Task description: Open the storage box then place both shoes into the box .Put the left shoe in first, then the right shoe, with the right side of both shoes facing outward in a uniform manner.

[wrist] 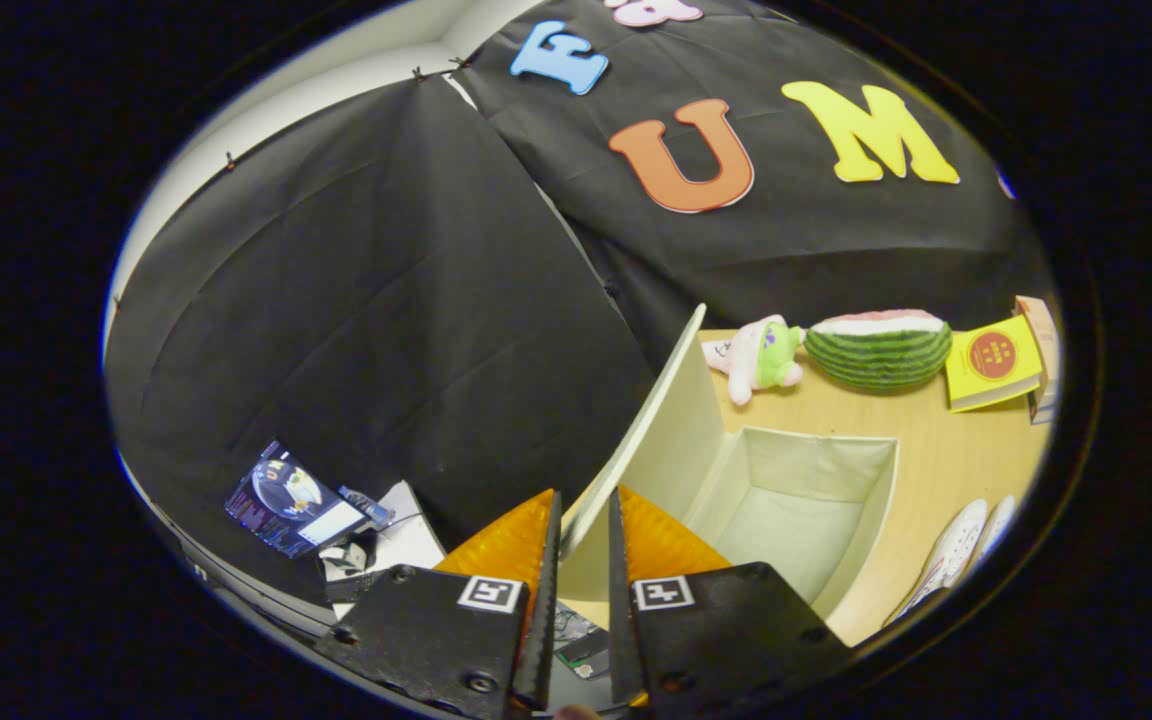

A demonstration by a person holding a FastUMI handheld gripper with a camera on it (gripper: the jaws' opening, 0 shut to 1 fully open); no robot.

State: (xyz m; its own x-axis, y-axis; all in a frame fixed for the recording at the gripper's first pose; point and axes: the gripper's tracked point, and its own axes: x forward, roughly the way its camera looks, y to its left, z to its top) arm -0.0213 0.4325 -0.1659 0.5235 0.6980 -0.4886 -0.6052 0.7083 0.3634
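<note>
The storage box (866, 520) is pale cream and stands open on the wooden table, its inside bare. Its lid (651, 420) is swung up and stands almost on edge at the box's left side. My gripper (584, 510) has the lid's lower edge between its two fingers, and both fingers press on it. The fingers (636, 540) are nearly together around the thin panel. Two white shoes (956, 550) lie on the table to the right of the box, soles showing, partly cut off.
Beyond the box lie a small pink-and-green plush toy (761, 358), a watermelon-shaped cushion (878, 348) and a yellow book (991, 362). A device with a lit screen (291, 500) and some papers sit off to the left, below table level.
</note>
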